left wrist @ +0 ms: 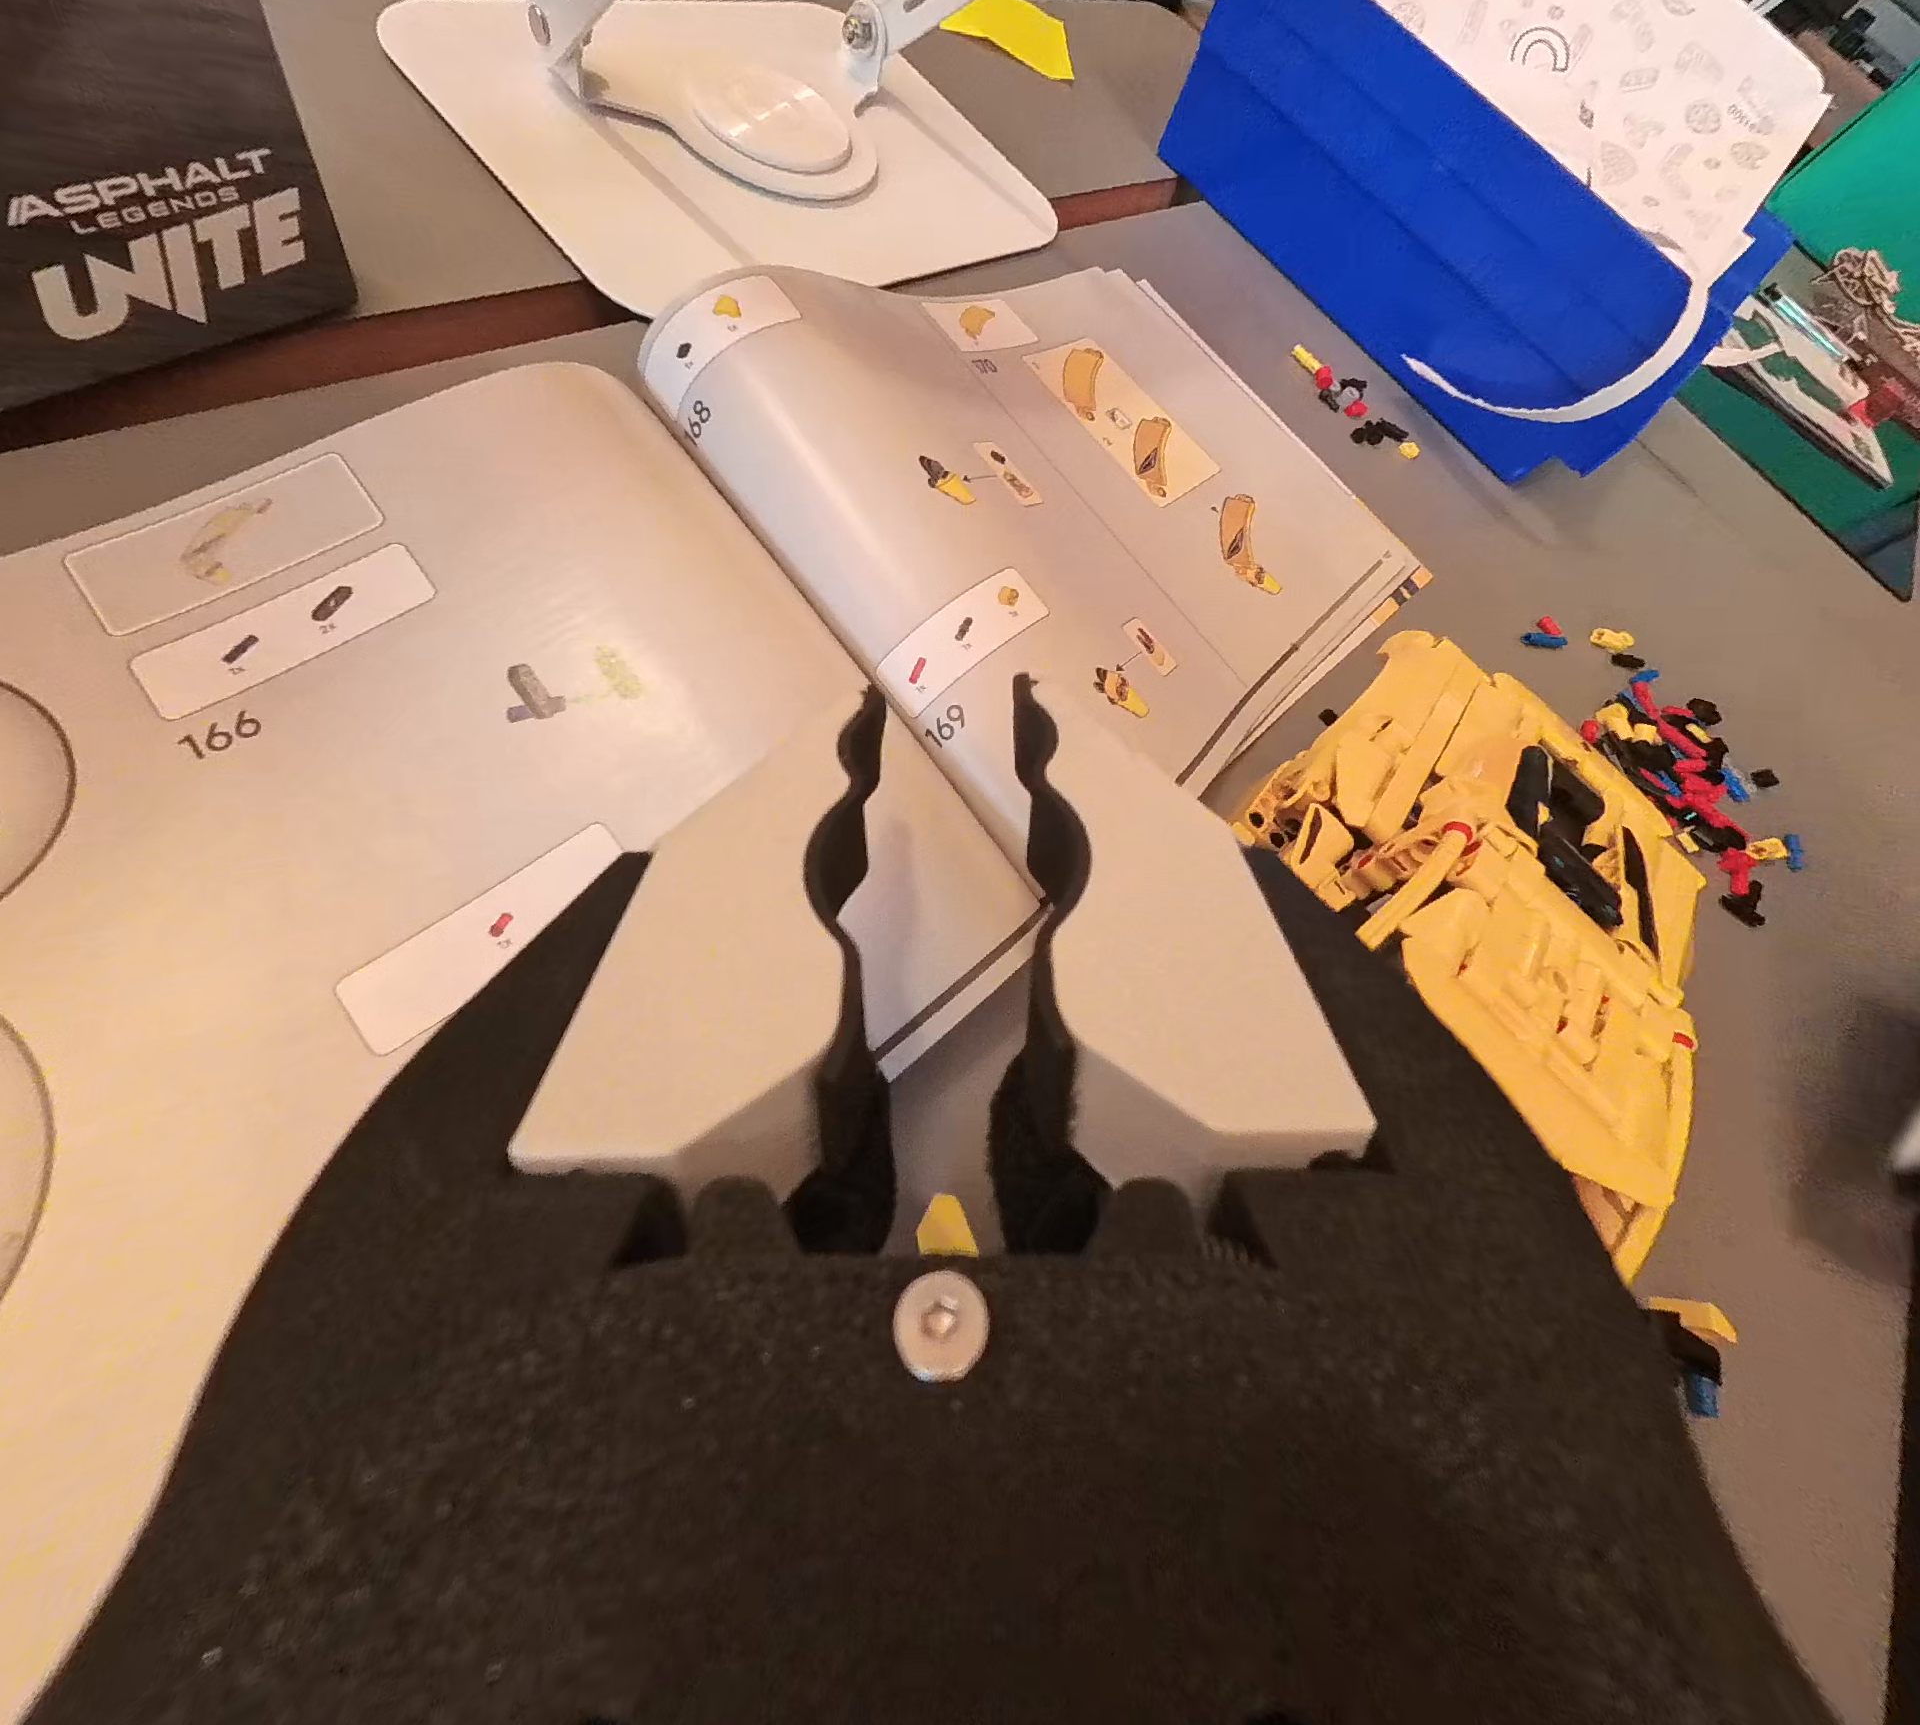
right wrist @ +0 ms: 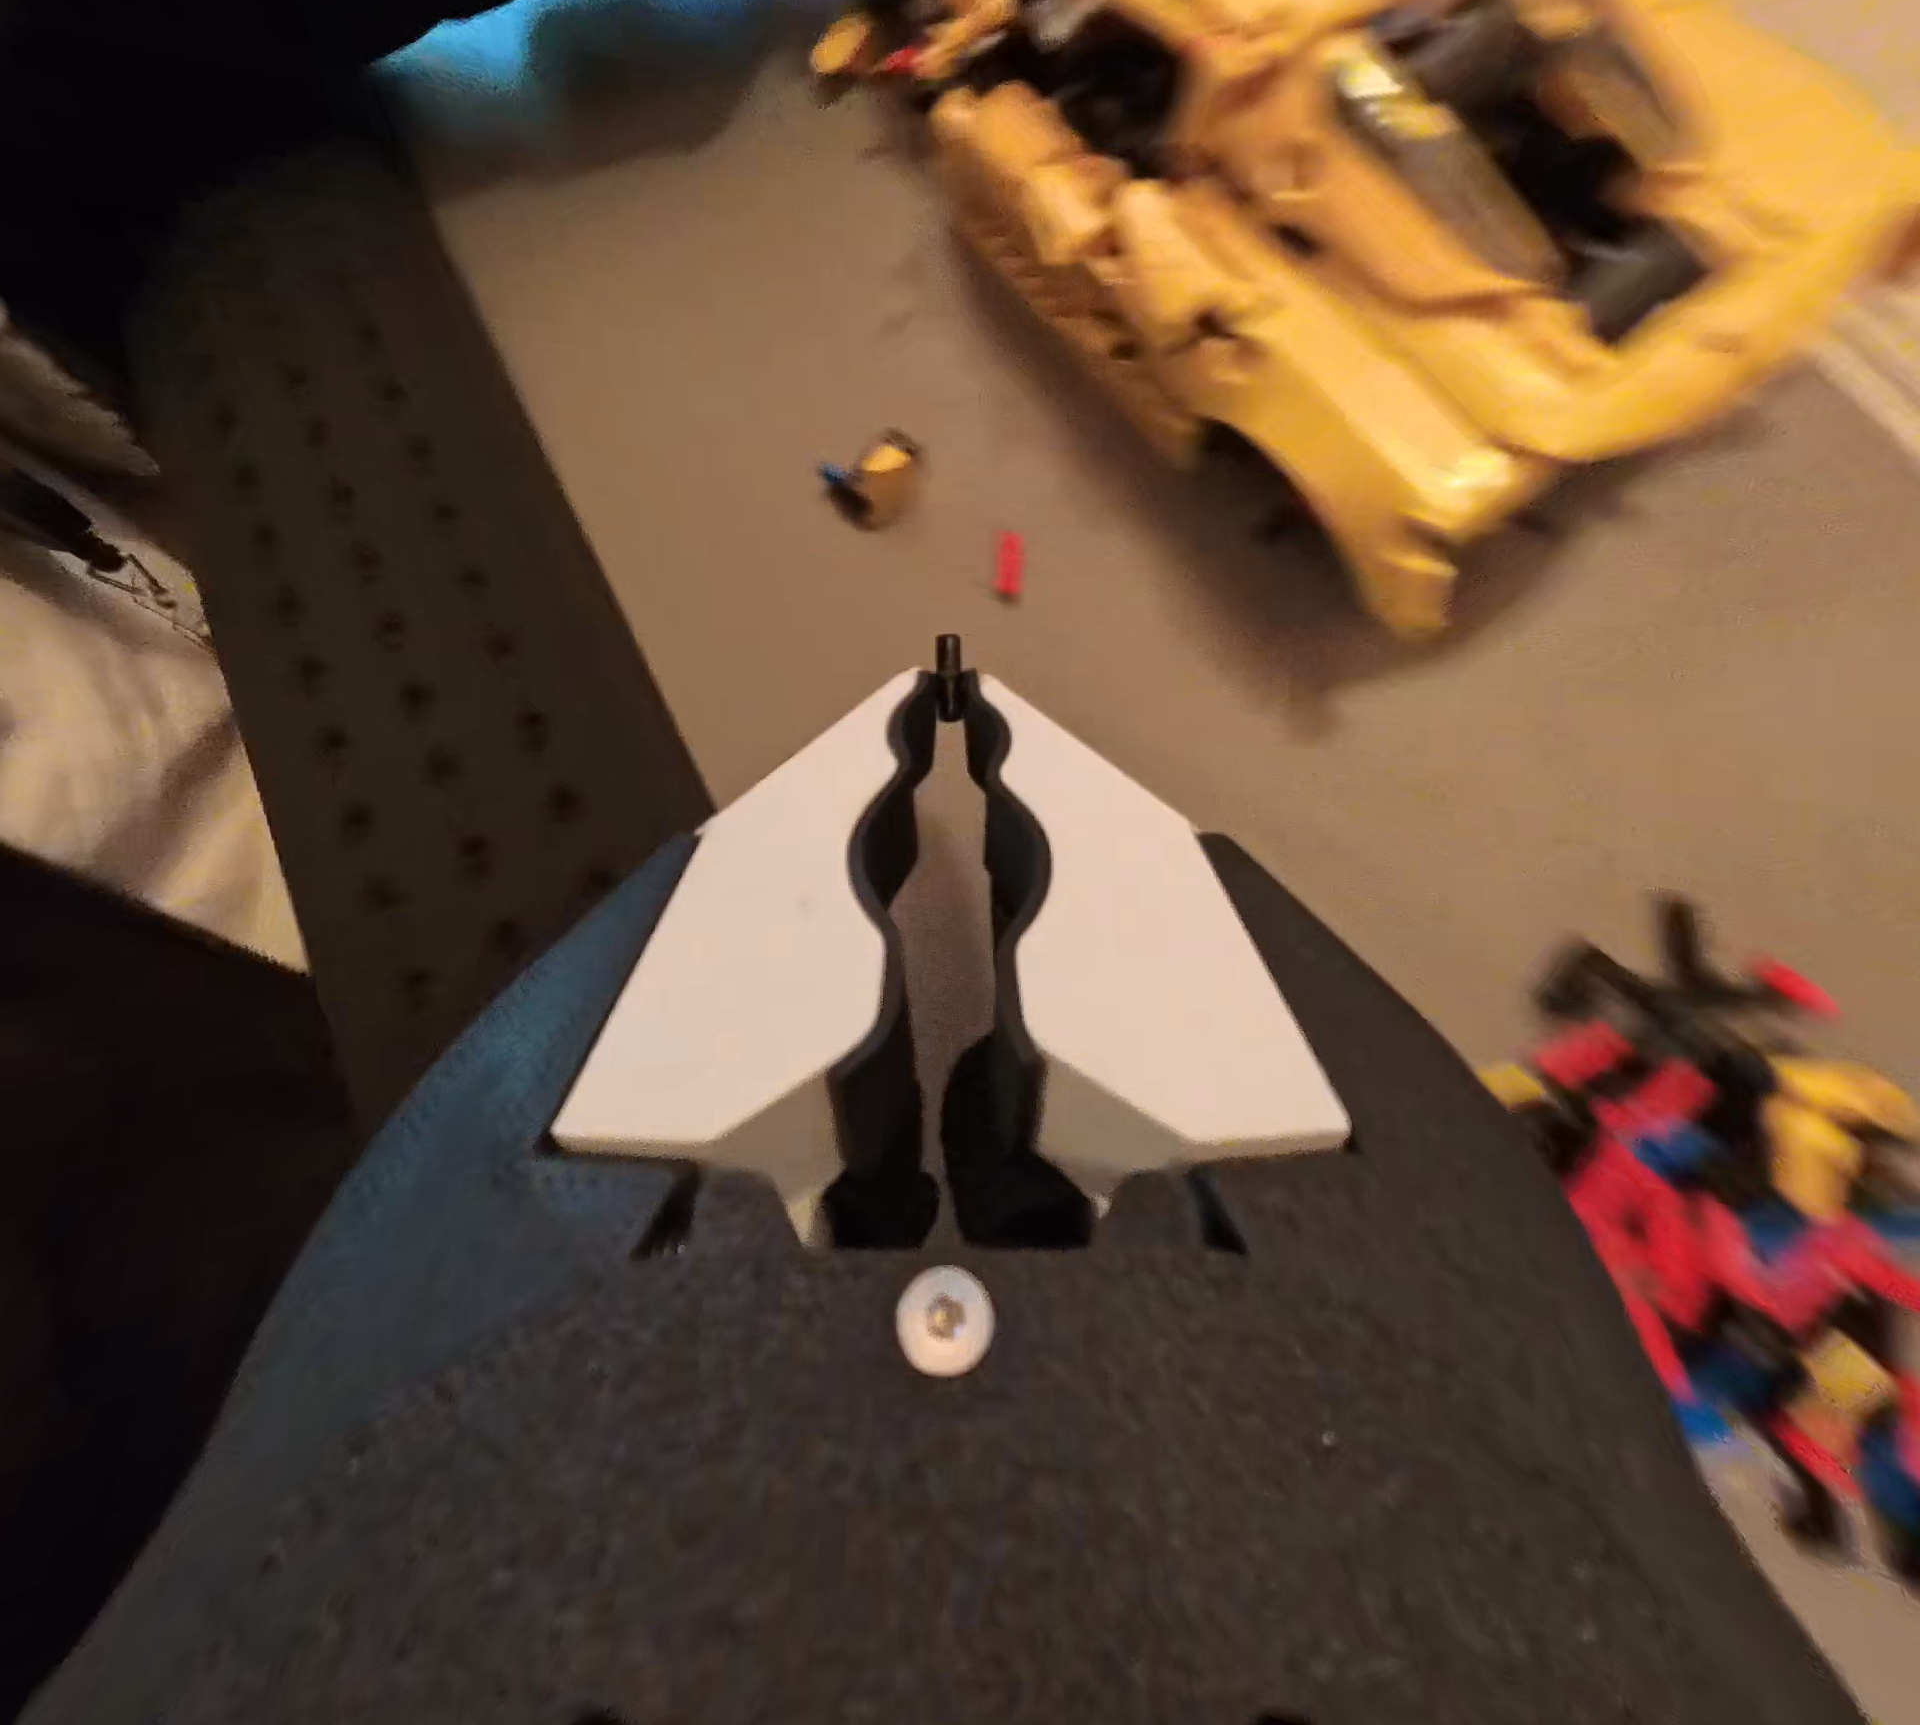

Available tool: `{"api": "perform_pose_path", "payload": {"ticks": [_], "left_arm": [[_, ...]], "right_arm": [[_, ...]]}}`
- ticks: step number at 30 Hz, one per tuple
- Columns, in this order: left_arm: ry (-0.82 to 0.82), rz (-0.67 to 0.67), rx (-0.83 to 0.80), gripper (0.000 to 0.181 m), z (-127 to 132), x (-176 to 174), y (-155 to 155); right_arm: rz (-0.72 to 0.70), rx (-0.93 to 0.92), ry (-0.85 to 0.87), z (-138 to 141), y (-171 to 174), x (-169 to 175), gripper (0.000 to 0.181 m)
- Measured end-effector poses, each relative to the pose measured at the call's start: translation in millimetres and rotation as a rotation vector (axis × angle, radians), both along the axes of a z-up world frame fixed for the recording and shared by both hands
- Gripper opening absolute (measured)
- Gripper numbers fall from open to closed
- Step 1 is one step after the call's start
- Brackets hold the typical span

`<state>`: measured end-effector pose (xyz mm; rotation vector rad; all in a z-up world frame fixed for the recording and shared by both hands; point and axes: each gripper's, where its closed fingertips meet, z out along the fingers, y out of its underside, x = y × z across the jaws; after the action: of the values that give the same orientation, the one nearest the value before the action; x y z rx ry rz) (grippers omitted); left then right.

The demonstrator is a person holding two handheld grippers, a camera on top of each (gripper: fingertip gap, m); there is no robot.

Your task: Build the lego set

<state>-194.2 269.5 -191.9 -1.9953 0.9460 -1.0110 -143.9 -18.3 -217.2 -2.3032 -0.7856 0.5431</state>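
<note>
My left gripper (left wrist: 948,699) is open and empty, held above the open instruction booklet (left wrist: 520,636). A small yellow piece (left wrist: 945,1226) shows low between its fingers, on the table beneath. The yellow lego car (left wrist: 1475,927) lies to its right. My right gripper (right wrist: 948,688) is shut on a small black pin (right wrist: 948,669) that sticks out past the tips. It hovers over the grey table, with the yellow car (right wrist: 1351,200) blurred ahead to the right. A red pin (right wrist: 1006,563) and a small yellow-and-blue piece (right wrist: 878,475) lie just ahead.
A pile of red, blue, black and yellow small parts (left wrist: 1683,771) lies right of the car, also in the right wrist view (right wrist: 1714,1208). A blue bin (left wrist: 1434,221) with a paper bag, a white stand base (left wrist: 727,137) and a dark box (left wrist: 156,148) stand behind the booklet. Tip to tip, the grippers are about 30 cm apart.
</note>
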Motion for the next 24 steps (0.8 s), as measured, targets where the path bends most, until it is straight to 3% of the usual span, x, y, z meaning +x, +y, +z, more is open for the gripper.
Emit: {"api": "perform_pose_path", "payload": {"ticks": [4,11,15,21,24], "left_arm": [[0.010,0.006,0.021,0.024,2,-1,1],[0.017,0.013,0.038,0.025,5,-3,2],[0.027,0.010,0.057,0.025,7,-2,0],[0.058,-0.001,0.060,0.024,5,2,-3],[0.119,0.014,0.098,0.025,7,-1,4]], "right_arm": [[0.035,0.049,-0.058,-27,11,-42,0.004],[0.008,0.088,-0.111,-38,21,-37,0.010],[0.011,0.110,0.046,-13,24,-43,0.026],[-0.074,0.319,0.213,38,80,-20,0.026],[-0.031,0.339,0.317,62,91,-20,0.023]]}}
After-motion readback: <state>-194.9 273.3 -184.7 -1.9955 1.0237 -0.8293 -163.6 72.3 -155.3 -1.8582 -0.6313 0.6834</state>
